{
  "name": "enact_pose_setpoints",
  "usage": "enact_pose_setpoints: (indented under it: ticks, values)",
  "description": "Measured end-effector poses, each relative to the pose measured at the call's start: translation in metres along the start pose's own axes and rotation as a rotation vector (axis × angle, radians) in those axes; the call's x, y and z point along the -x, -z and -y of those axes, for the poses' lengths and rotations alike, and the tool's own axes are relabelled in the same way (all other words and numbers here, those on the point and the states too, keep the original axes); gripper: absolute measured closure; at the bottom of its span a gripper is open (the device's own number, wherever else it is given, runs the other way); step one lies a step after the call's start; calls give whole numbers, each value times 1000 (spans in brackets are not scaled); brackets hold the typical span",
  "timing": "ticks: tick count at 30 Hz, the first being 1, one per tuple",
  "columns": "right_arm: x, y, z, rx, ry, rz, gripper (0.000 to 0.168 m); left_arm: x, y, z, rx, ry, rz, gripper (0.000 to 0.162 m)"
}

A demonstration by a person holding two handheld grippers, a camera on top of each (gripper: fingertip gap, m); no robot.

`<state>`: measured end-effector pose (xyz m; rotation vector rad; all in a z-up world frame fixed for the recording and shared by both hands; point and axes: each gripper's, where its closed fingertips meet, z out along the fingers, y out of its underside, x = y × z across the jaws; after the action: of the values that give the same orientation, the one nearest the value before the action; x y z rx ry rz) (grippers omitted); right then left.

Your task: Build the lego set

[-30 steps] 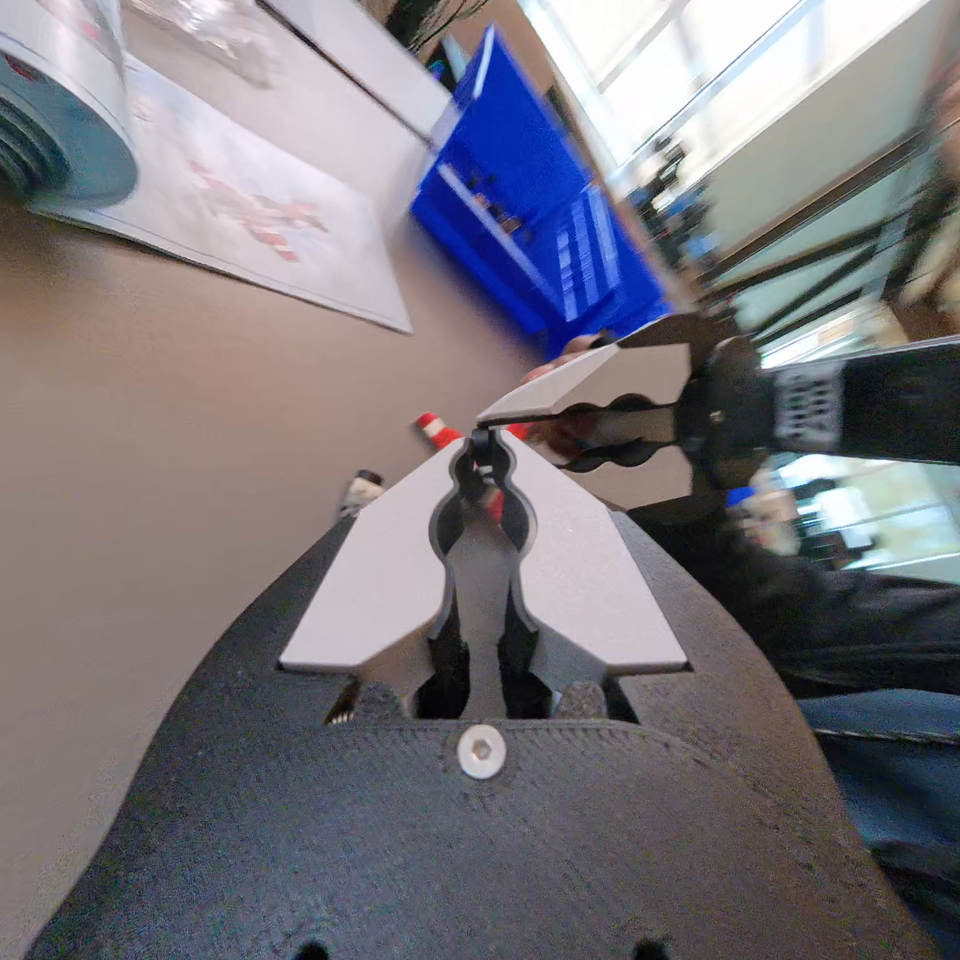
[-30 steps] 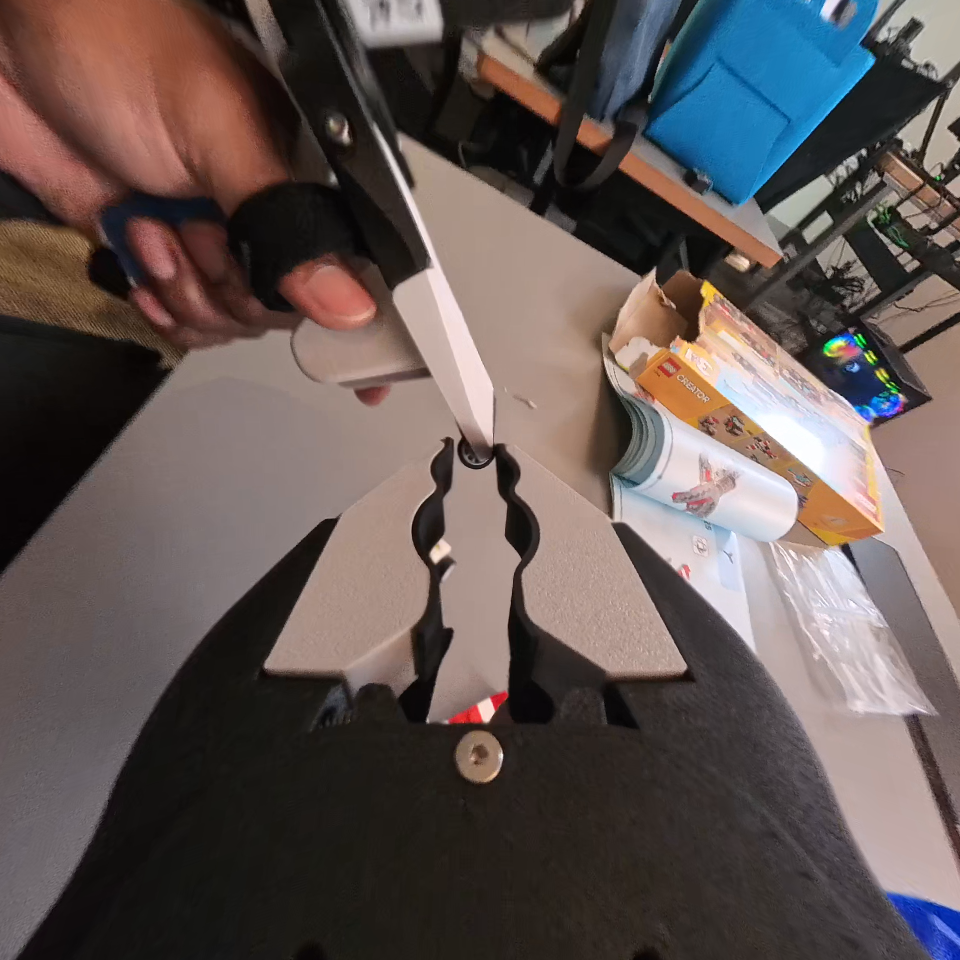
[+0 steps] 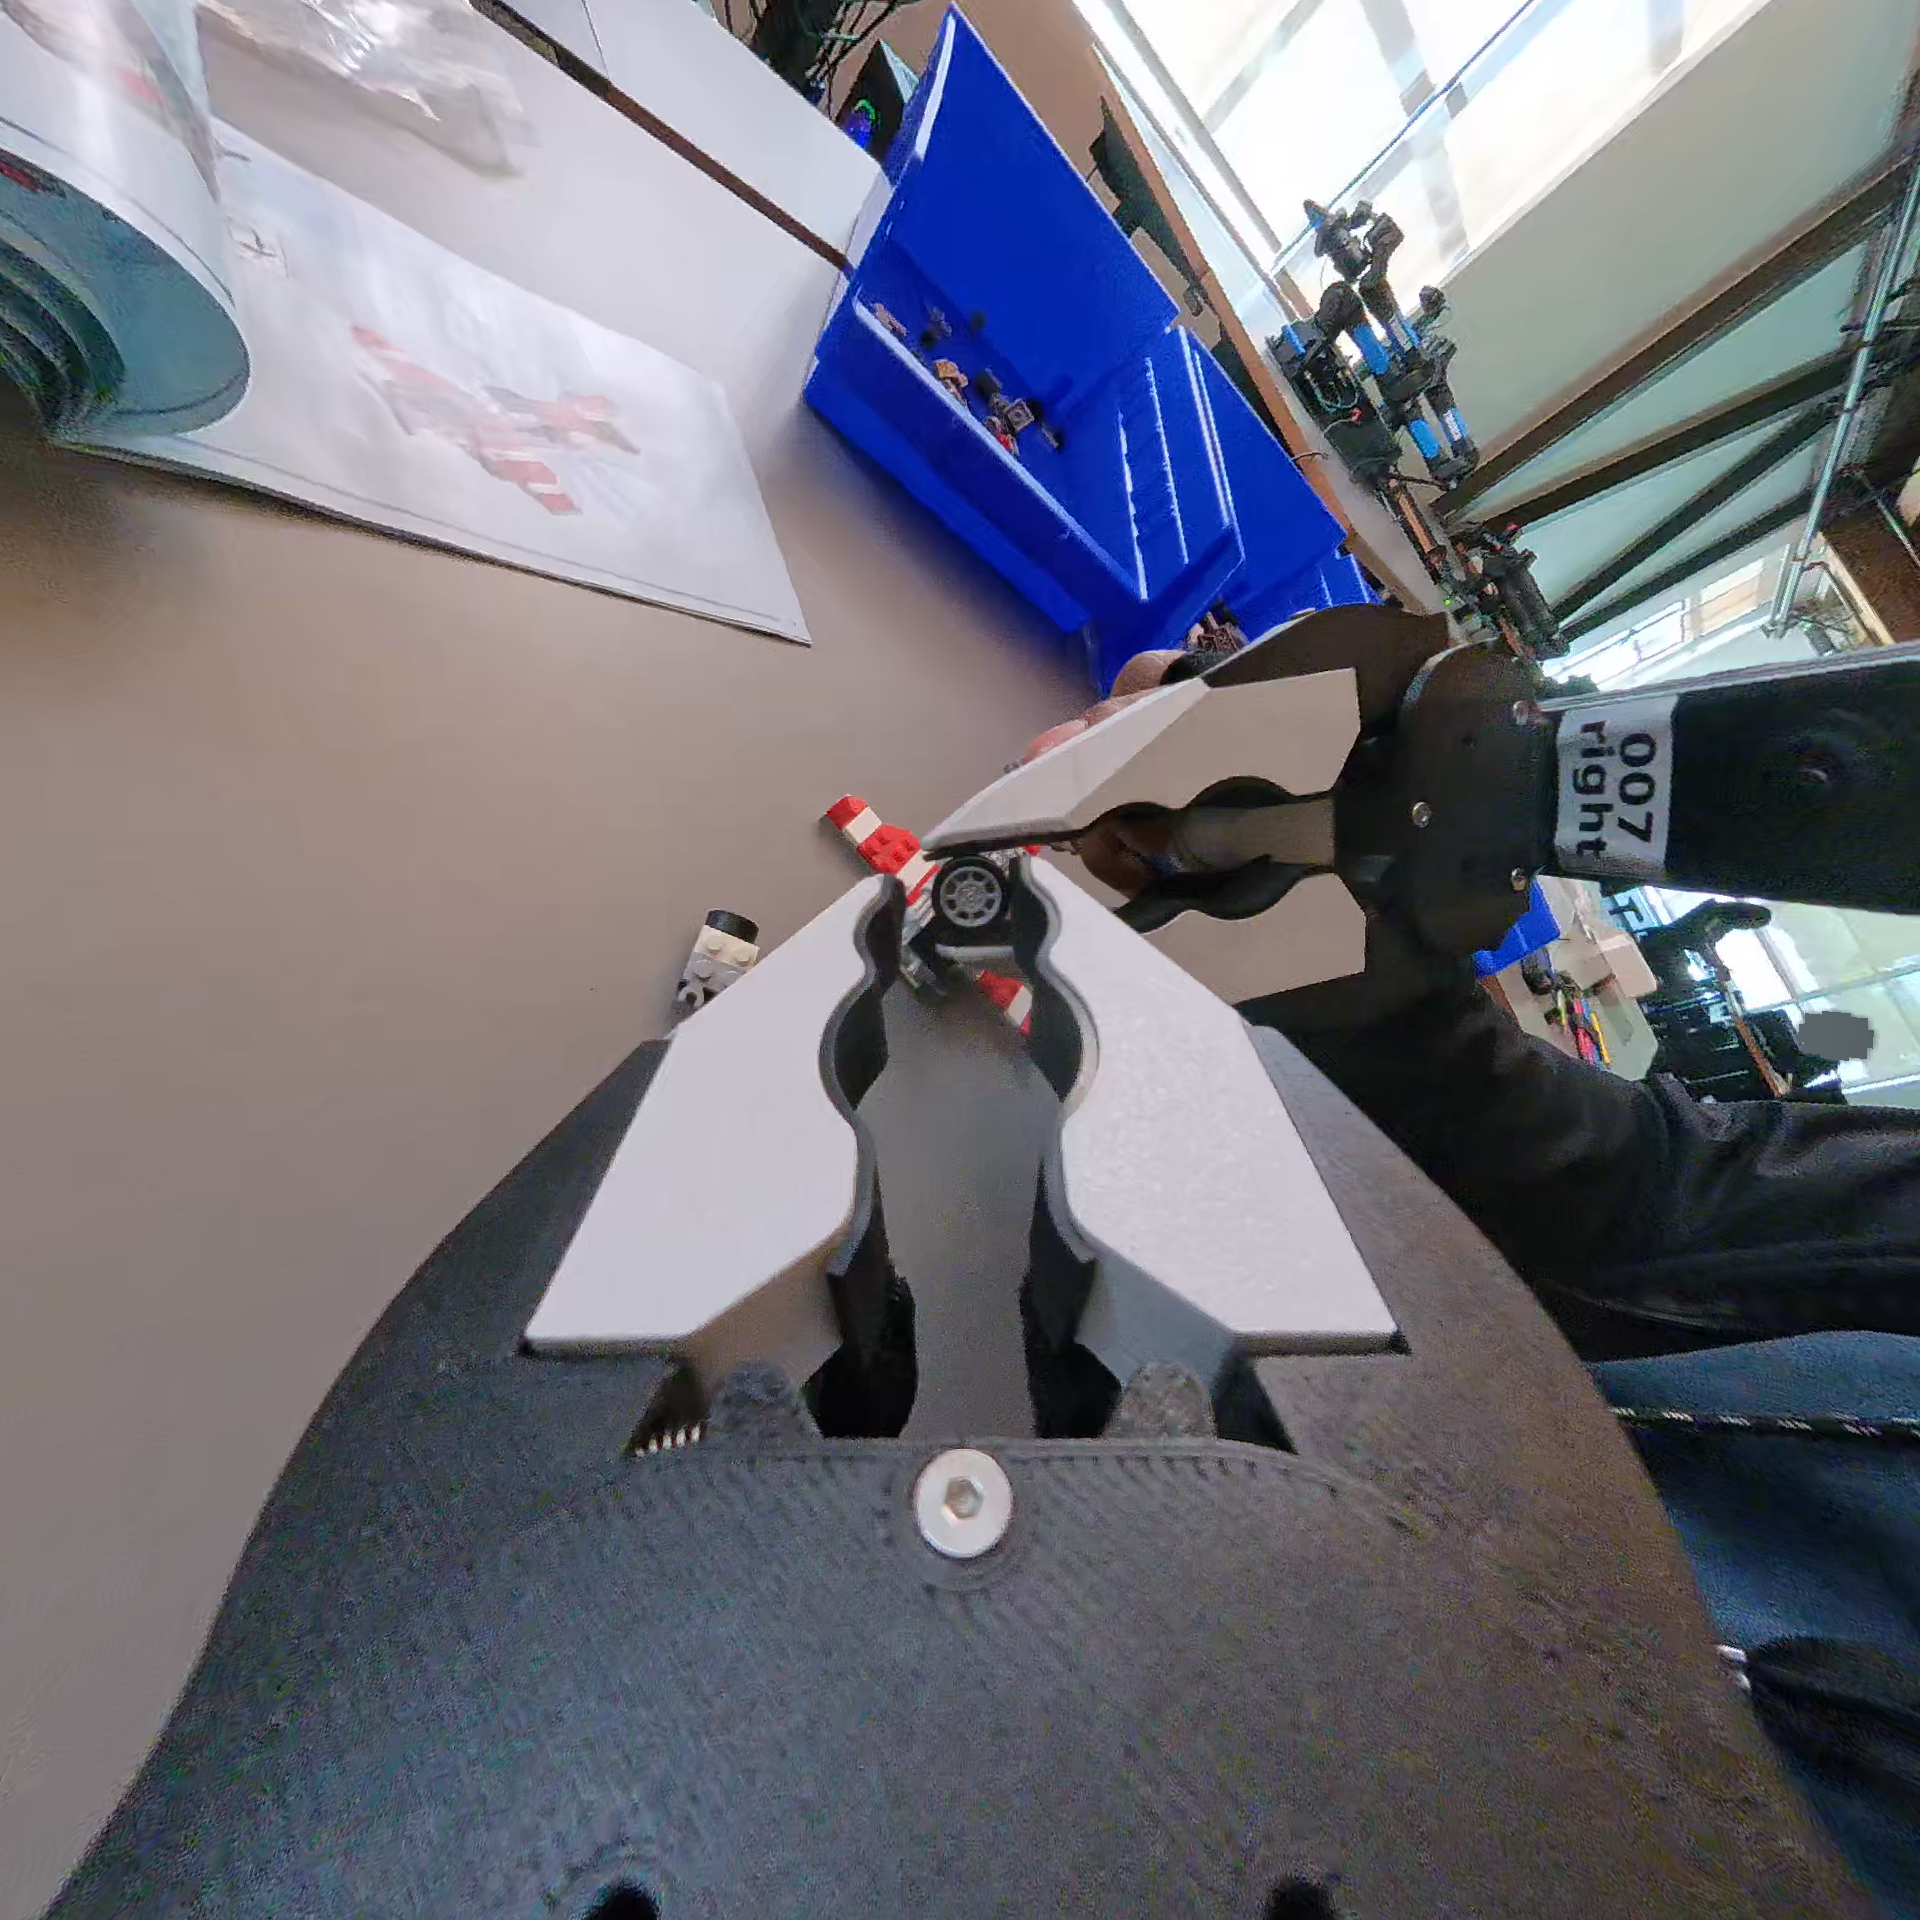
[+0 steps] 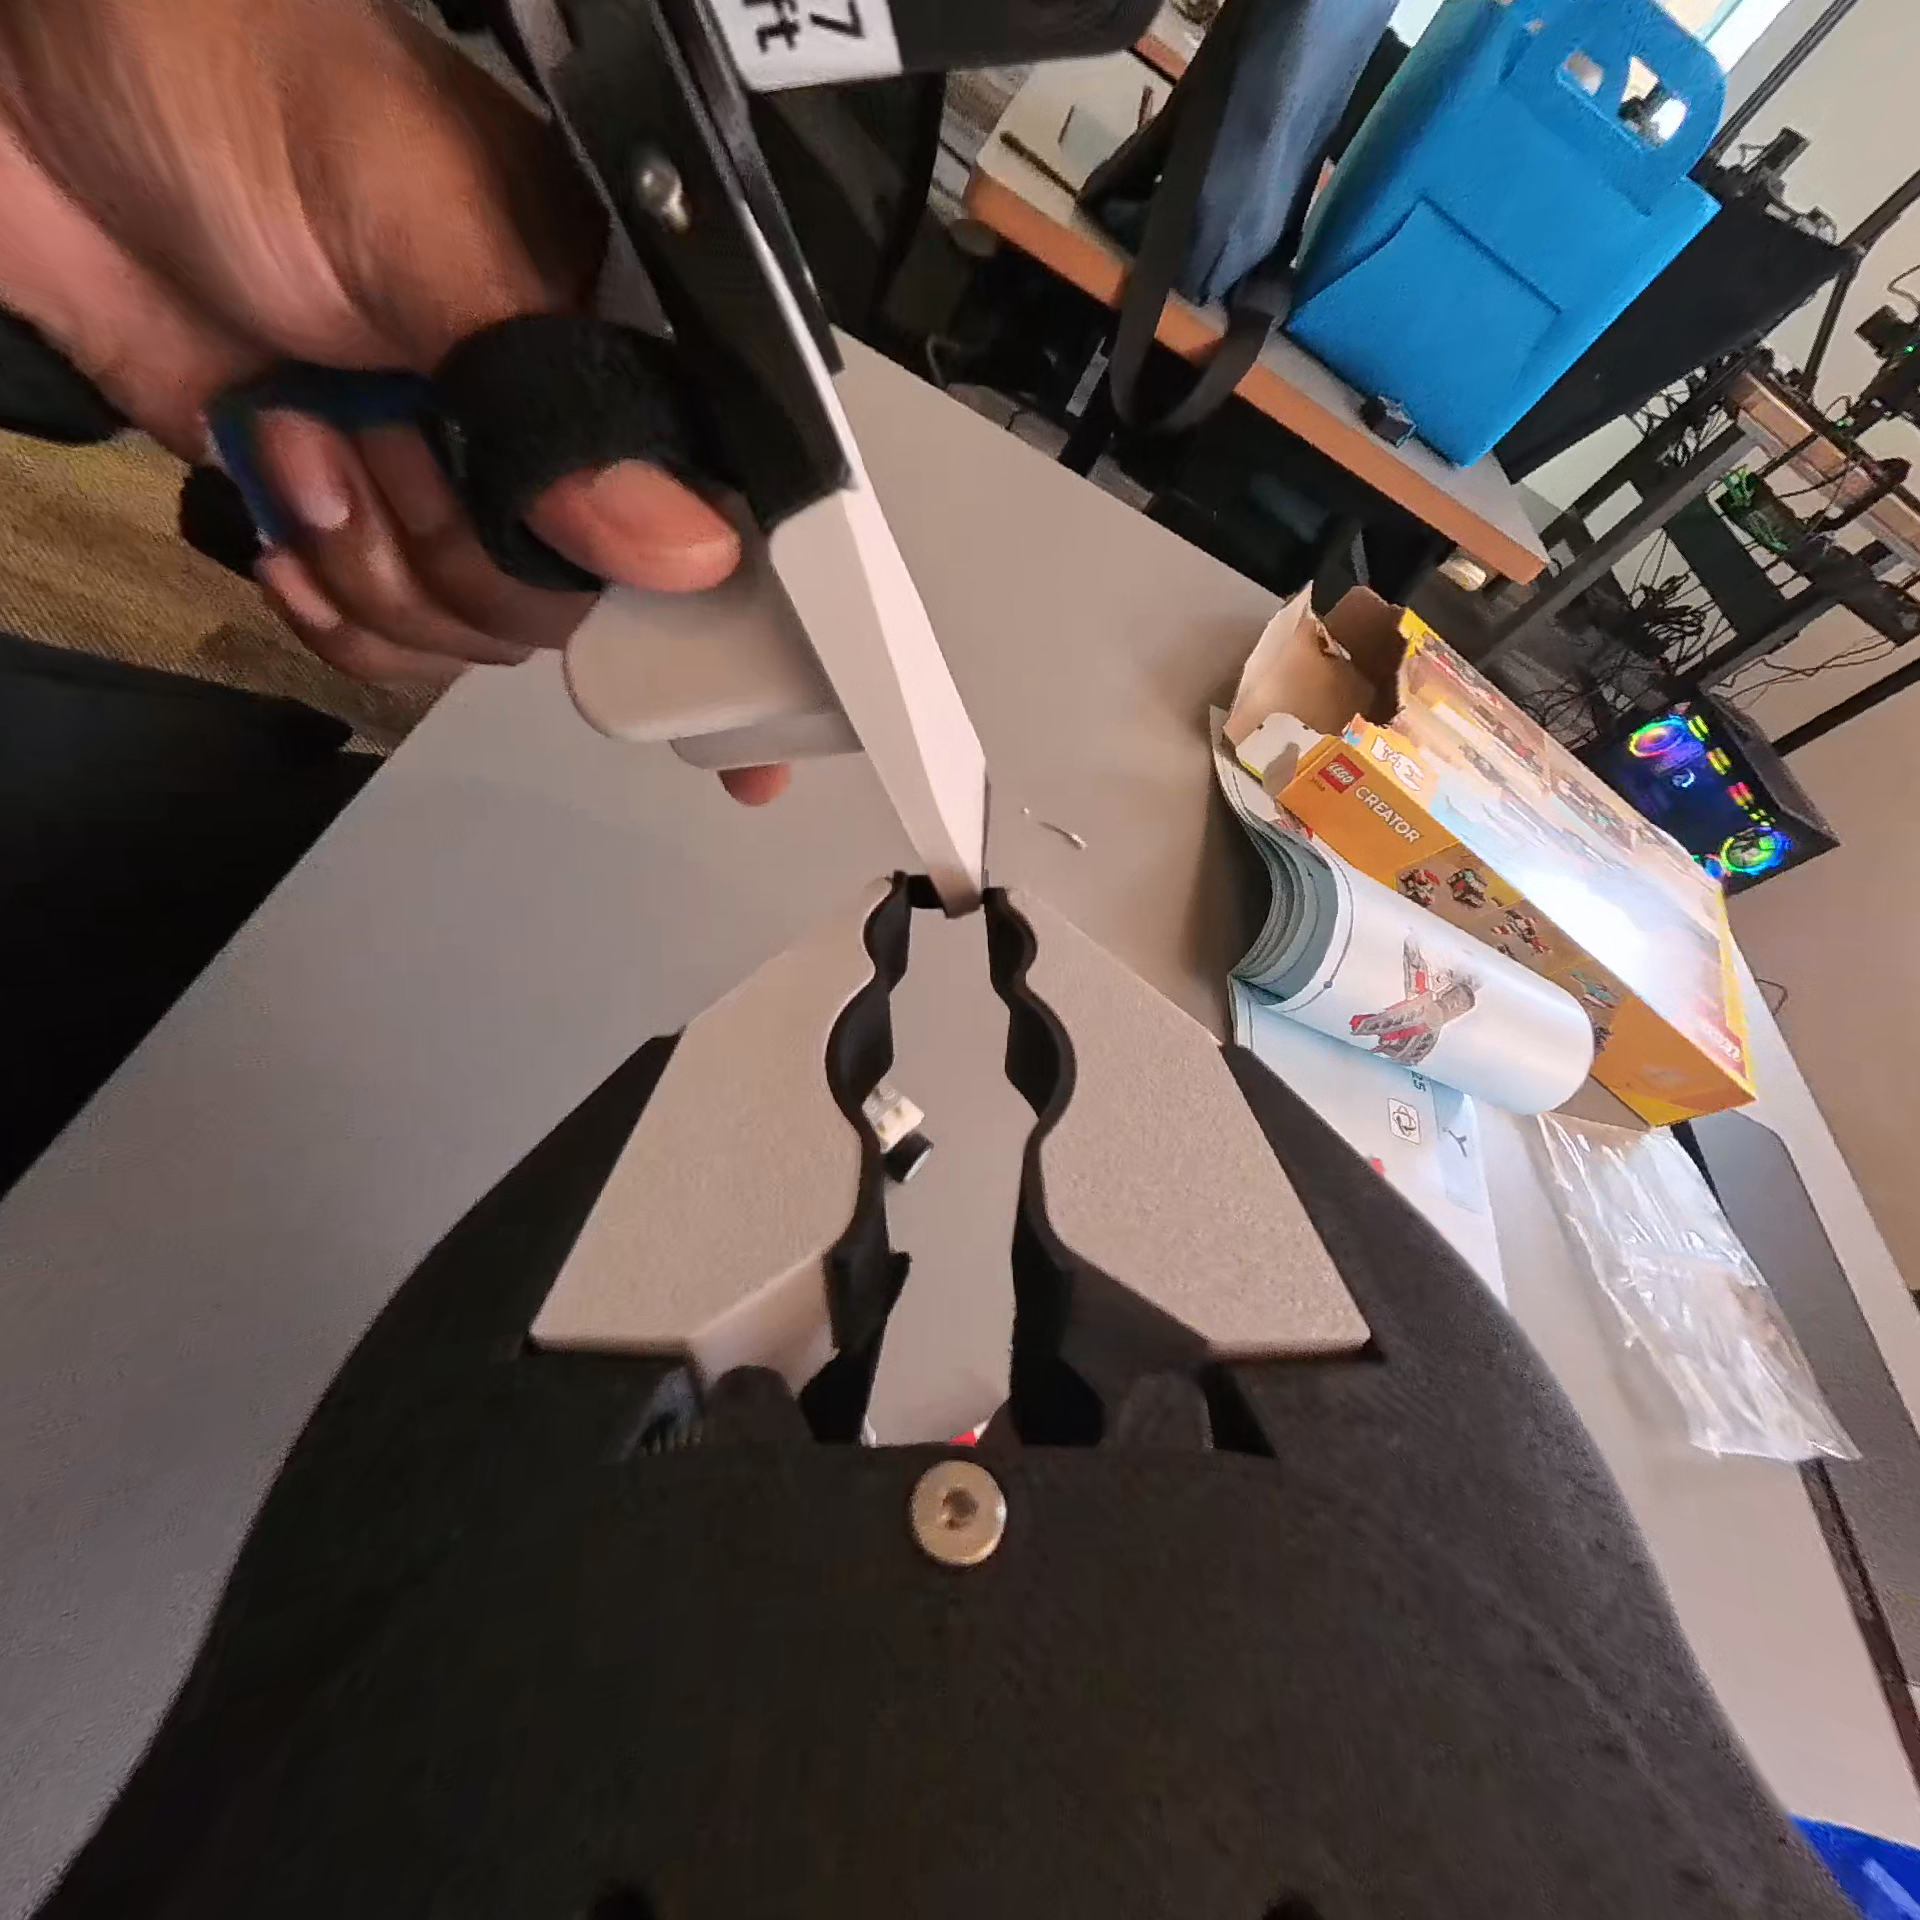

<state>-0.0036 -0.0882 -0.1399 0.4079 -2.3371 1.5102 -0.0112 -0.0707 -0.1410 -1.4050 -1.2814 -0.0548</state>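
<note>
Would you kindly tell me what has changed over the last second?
The left gripper has spread its jaws wider; a black wheel on the red-and-white model now shows between its tips. The right gripper stays tip to tip with it. Booklet, box and small loose piece stayed put.

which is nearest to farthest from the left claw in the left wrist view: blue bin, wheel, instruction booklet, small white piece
1. wheel, at the left claw tips
2. small white piece, on the table just left
3. instruction booklet, upper left
4. blue bin, far end of the table
</note>
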Motion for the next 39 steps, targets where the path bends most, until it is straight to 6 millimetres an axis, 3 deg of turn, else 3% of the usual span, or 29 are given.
enact_pose_setpoints:
  ticks: [7, 8, 9, 13, 21, 28, 32, 39]
  values:
    - [5, 1, -4, 11, -3, 46, 153, 0, 1, -4, -16, 74, -65, 148]
    - [6, 2, -7, 12, -15, 74, 147, 2, 2, -3, -31, 99, -76, 148]
    - [5, 3, -10, 18, -19, 98, 140, 4, 3, -2, -45, 123, -87, 148]
    - [1, 8, -33, 86, -3, 253, 138, 15, 10, -3, -85, 212, -117, 148]
    - [19, -18, -79, 331, 164, 574, 134, 27, 16, -6, -134, 309, -153, 148]
    - [25, -28, -96, 394, 154, 609, 149, 37, 24, -6, -151, 326, -152, 148]
    - [15, -27, -87, 319, 60, 547, 150, 35, 24, -2, -180, 321, -179, 148]
    - [-12, 1, -15, -106, -253, 401, 150, 15, 24, 14, -279, 185, -250, 148]
